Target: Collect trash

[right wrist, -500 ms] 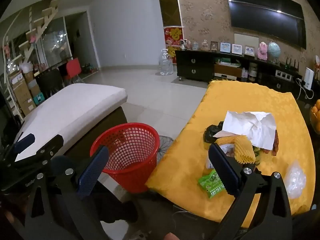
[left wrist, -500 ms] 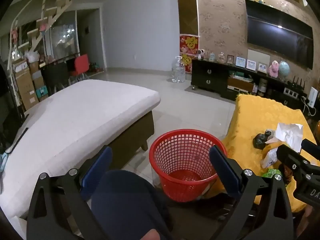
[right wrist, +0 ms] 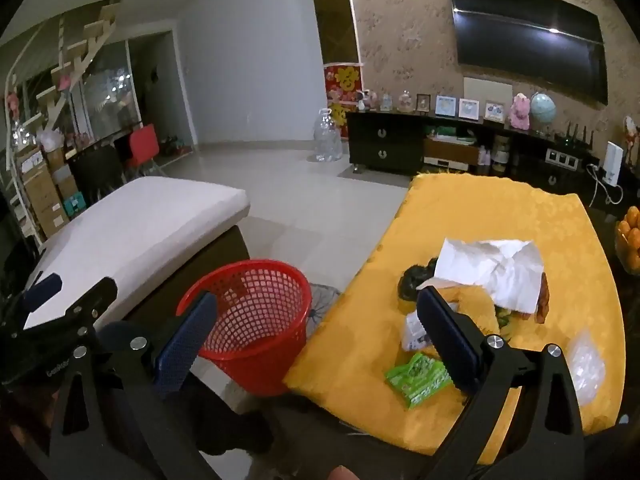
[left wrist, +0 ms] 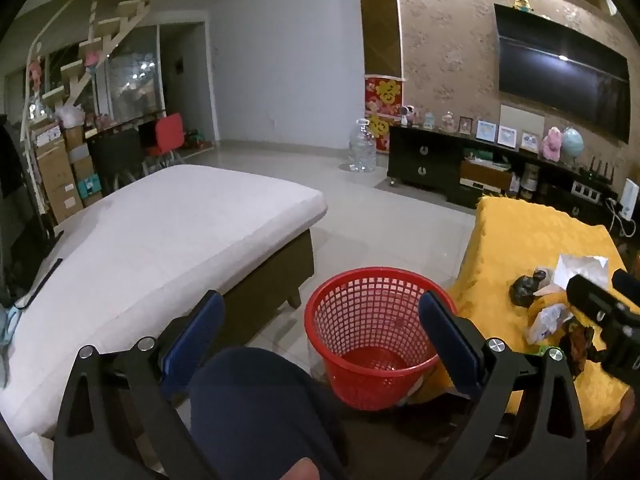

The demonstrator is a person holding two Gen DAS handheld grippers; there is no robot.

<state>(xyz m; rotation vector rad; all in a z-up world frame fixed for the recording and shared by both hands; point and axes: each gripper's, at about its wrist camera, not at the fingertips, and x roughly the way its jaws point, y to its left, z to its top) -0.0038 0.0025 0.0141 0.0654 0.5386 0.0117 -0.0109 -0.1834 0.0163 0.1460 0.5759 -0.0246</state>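
Note:
A red mesh basket (left wrist: 370, 334) (right wrist: 256, 320) stands on the floor beside a table with a yellow cloth (right wrist: 500, 216). On the cloth lie a white paper sheet (right wrist: 496, 270), a black crumpled bag (right wrist: 414, 280), a yellow foam net (right wrist: 476, 306), a green wrapper (right wrist: 420, 376) and a clear plastic bag (right wrist: 586, 364). My left gripper (left wrist: 320, 340) is open and empty, held above my knee, short of the basket. My right gripper (right wrist: 316, 336) is open and empty, over the table's near left edge, short of the trash pile.
A white cushioned bench (left wrist: 160, 240) stands left of the basket. A black TV cabinet (right wrist: 440, 148) with ornaments lines the far wall. A bowl of oranges (right wrist: 630, 240) sits at the right edge. My knee (left wrist: 256, 408) is below the left gripper.
Both views have shifted slightly; the grippers stay open and empty, and nothing on the table has moved.

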